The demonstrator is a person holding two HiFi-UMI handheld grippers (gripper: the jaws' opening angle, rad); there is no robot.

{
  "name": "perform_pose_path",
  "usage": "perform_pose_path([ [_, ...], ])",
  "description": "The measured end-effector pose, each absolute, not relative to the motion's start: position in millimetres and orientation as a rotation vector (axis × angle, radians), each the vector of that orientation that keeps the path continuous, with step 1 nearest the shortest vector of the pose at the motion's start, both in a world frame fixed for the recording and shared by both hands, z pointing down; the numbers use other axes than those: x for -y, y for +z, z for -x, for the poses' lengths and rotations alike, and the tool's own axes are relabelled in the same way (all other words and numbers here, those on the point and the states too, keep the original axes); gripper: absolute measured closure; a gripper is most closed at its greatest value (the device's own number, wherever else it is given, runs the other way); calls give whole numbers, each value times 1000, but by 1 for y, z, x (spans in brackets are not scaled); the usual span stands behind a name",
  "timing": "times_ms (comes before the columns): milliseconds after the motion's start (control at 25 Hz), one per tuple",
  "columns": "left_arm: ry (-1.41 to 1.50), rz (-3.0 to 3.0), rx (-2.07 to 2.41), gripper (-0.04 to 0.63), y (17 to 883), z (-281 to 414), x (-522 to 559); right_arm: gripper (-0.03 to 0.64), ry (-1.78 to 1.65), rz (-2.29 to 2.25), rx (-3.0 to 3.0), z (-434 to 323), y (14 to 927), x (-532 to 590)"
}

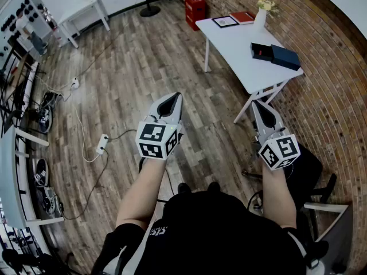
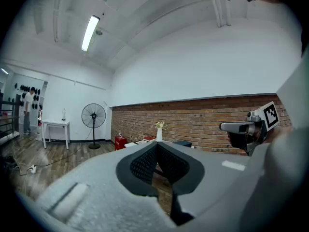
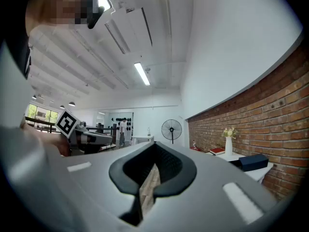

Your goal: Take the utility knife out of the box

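A dark box, a black part next to a blue part, lies on the white table at the upper right of the head view. No utility knife shows in any view. My left gripper is shut and empty, held level over the wooden floor, well short of the table. The right gripper is also shut and empty, just in front of the table's near corner. In the right gripper view the blue box sits to the right of the closed jaws. The left gripper view shows shut jaws aimed towards the table.
On the table stand a white vase with flowers, a red book and a framed picture. A brick wall runs behind it. A red cabinet, a fan and a power strip are on the floor.
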State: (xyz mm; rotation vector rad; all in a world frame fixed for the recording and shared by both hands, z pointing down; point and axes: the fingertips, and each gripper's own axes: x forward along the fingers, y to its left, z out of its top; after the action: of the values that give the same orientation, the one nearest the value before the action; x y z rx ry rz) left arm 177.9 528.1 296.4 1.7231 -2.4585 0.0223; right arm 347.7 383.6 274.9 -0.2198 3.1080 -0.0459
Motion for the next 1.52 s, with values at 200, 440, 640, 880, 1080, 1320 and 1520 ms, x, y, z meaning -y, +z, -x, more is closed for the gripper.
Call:
perform_pose_path([
  [200, 16, -1737, 2462, 589, 294, -168, -534, 621, -43, 220, -3110, -338, 275, -391],
  [440, -56, -1721, 2457, 589, 294, -155, -547, 620, -88, 229, -3116, -327, 280, -406],
  [640, -83, -1747, 2434, 589, 296, -153, -563, 618, -112, 191, -3128, -316, 284, -434],
  [880, -75, -1801, 2375, 589, 304, -151, -577, 617, -135, 184, -3125, -298, 284, -457],
  [1080, -78, -1814, 2344, 589, 312, -135, -562, 617, -173, 178, -3140, -284, 293, -449],
  [1320, -46, -1800, 2330, 588, 324, -105, -524, 615, -264, 195, -3151, -255, 316, -407],
  [1520, -12, -1790, 2315, 589, 332, -76, -468, 615, -298, 204, -3161, -227, 331, -354],
])
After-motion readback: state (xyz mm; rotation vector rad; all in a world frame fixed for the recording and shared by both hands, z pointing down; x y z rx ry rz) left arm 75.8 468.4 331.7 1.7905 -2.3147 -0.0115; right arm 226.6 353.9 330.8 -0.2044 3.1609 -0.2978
